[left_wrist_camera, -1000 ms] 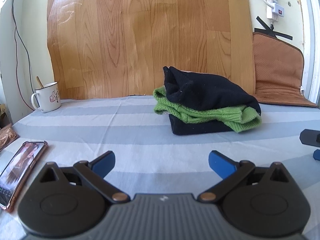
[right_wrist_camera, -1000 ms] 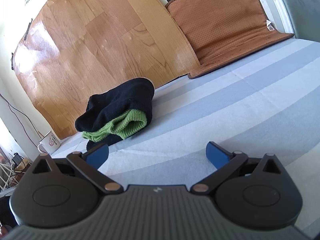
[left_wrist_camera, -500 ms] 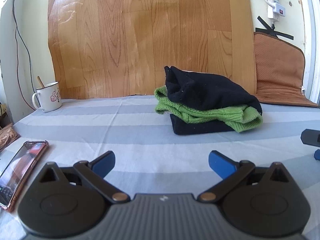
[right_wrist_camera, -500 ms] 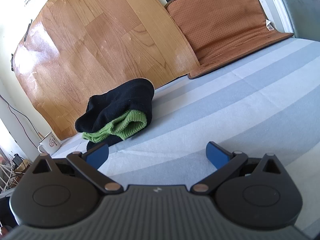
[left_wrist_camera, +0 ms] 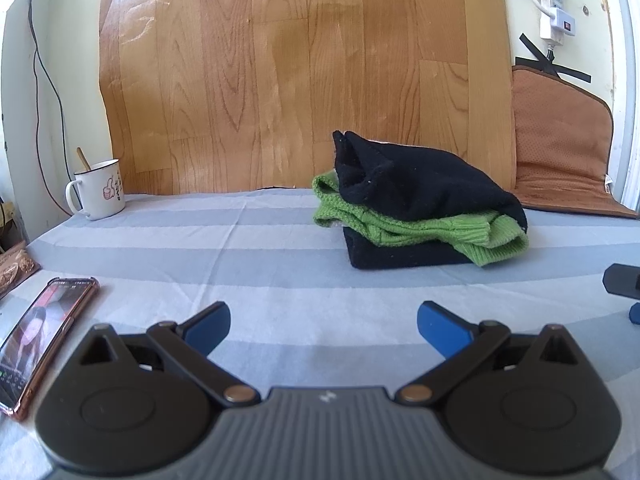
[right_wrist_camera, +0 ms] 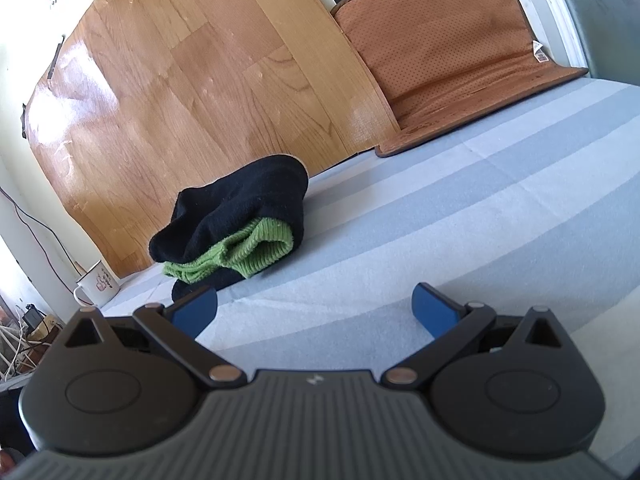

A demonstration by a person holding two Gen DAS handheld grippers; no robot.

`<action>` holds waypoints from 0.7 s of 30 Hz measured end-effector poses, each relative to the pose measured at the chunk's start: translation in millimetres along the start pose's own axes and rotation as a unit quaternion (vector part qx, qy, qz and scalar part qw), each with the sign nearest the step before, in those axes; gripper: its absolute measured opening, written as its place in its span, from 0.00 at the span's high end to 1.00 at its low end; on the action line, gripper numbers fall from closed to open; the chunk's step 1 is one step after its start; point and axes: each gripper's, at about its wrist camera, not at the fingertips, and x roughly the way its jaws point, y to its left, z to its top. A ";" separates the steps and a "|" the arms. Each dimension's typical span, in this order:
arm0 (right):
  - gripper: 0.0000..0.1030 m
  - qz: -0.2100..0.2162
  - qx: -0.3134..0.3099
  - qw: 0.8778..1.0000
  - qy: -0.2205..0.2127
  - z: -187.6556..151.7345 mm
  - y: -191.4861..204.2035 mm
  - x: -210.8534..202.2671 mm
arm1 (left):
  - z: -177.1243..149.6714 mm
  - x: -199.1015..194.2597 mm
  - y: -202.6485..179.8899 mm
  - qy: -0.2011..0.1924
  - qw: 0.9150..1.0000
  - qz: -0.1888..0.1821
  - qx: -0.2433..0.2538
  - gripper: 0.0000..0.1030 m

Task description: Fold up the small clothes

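While both tongs, left [left_wrist_camera: 323,318] and right [right_wrist_camera: 314,308], gape wide and empty, the clothes [left_wrist_camera: 416,204] sit stacked mid-bed; a careless nudge could topple the loosely draped black top layer.

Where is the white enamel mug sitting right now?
The white enamel mug stands at the far left of the striped bed sheet in the left wrist view, against the wood-pattern panel, well left of the folded clothes pile.
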 end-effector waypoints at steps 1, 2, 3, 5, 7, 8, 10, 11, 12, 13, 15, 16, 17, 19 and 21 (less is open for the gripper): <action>0.00 0.000 -0.002 1.000 0.000 -0.2 0.5 -0.2 | 0.0 0.3 0.1 0.001 1.000 0.000 0.000 0.00; 0.00 -0.001 -0.004 1.000 0.001 -0.4 1.3 -0.7 | 0.1 0.6 0.3 0.001 1.000 0.001 0.000 0.00; 0.00 -0.002 -0.008 1.000 0.003 -0.9 2.9 -0.8 | 0.2 0.9 0.4 0.002 1.000 0.001 0.000 0.00; 0.00 -0.002 -0.021 1.000 0.010 -2.1 7.5 -0.2 | 0.1 1.3 0.1 0.004 1.000 0.001 0.002 0.00; 0.00 0.000 -0.043 0.999 0.022 -5.4 16.0 0.7 | 0.2 2.3 -0.6 0.009 1.000 0.002 0.005 0.00; 0.00 0.002 -0.055 0.998 0.027 -7.3 20.1 1.2 | 0.4 3.0 -0.9 0.013 1.000 0.002 0.006 0.00; 0.00 0.000 -0.079 0.996 0.034 -10.5 28.6 2.1 | 0.5 4.3 -1.1 0.019 1.000 0.003 0.006 0.00; 0.00 -0.001 -0.086 0.996 0.037 -11.7 30.8 2.8 | 0.5 4.9 -0.7 0.021 1.000 0.003 0.006 0.00; 0.00 -0.004 -0.089 0.995 0.038 -12.6 32.3 2.8 | 0.3 5.2 -0.5 0.023 1.000 0.003 0.005 0.00; 0.00 -0.005 -0.090 0.995 0.038 -13.2 33.2 2.6 | 0.3 5.8 -0.2 0.025 1.000 0.003 0.004 0.00; 0.00 -0.007 -0.090 0.995 0.037 -13.8 33.3 2.0 | 0.3 7.2 0.0 0.029 1.000 0.004 0.005 0.00; 0.00 -0.008 -0.088 0.995 0.035 -13.7 32.9 1.3 | 0.3 7.7 -0.3 0.031 0.999 0.004 0.006 0.00; 0.00 -0.009 -0.086 0.996 0.034 -14.0 32.4 0.7 | 0.3 8.2 -0.7 0.033 0.999 0.004 0.008 0.00; 0.00 -0.010 -0.083 0.996 0.034 -13.8 31.7 0.2 | 0.2 8.7 -2.2 0.035 0.999 0.004 0.010 0.00; 0.00 -0.010 -0.084 0.996 0.034 -13.6 32.5 1.4 | -0.1 8.7 -2.9 0.036 0.999 0.006 0.013 0.00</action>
